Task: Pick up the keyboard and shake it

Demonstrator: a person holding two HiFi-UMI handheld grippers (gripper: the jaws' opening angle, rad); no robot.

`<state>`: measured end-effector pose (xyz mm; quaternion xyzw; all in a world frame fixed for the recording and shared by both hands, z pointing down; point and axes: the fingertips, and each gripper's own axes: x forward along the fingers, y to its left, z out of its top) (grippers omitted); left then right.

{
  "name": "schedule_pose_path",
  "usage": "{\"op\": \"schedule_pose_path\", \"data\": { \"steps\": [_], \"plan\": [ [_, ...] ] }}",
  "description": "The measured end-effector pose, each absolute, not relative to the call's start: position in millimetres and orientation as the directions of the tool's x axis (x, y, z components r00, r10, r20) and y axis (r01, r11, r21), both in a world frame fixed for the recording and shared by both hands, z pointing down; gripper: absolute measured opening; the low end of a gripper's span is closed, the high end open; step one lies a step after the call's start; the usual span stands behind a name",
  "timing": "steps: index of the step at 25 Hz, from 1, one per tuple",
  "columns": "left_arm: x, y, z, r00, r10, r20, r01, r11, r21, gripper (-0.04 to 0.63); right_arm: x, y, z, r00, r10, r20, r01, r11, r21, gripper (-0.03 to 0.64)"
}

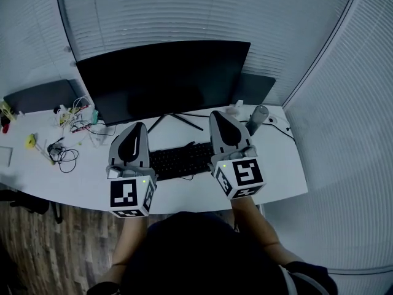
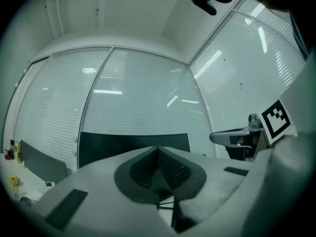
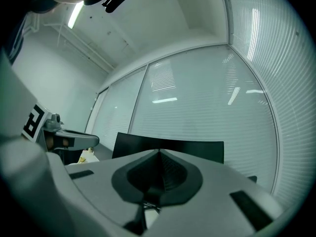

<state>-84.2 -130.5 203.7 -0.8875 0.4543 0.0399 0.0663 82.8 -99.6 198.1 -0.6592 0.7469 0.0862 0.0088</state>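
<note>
Two grippers, left gripper (image 1: 135,129) and right gripper (image 1: 220,117), hang over the keyboard's ends, each with jaws pressed together on nothing. The keyboard (image 1: 181,160) lies flat on the desk (image 1: 80,186), just near of the monitor stand (image 1: 178,121). It is probably light, stiff plastic, so grip both short ends. The stand legs crowd its far edge, a grey cylinder (image 1: 258,118) stands far right, and tangled cables (image 1: 72,123) lie well left.

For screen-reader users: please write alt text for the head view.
Seen from above, a person holds the left hand-held gripper and right hand-held gripper, both shut, over the ends of a black keyboard on a white desk. A dark monitor stands behind; loose cables lie at left.
</note>
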Motion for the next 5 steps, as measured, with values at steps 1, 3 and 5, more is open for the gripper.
{"op": "schedule_pose_path", "data": {
  "steps": [1, 3, 5],
  "plan": [
    [-82.2, -130.3, 202.9, 0.583, -0.802, -0.131, -0.813, -0.577, -0.080, 0.023, 84.5, -99.0, 196.7, -0.136, -0.983, -0.125, -0.985, 0.121, 0.122, 0.028],
    [-78.2, -129.0, 199.5, 0.581, -0.803, -0.133, -0.814, -0.575, -0.083, 0.023, 89.3, -97.5, 193.5, -0.140, -0.982, -0.124, -0.983, 0.124, 0.134, 0.028],
    [-74.0, -127.2, 195.1, 0.579, -0.804, -0.135, -0.815, -0.573, -0.089, 0.023, 95.5, -96.1, 190.3, -0.139, -0.983, -0.124, -0.983, 0.121, 0.140, 0.028]
  ]
}}
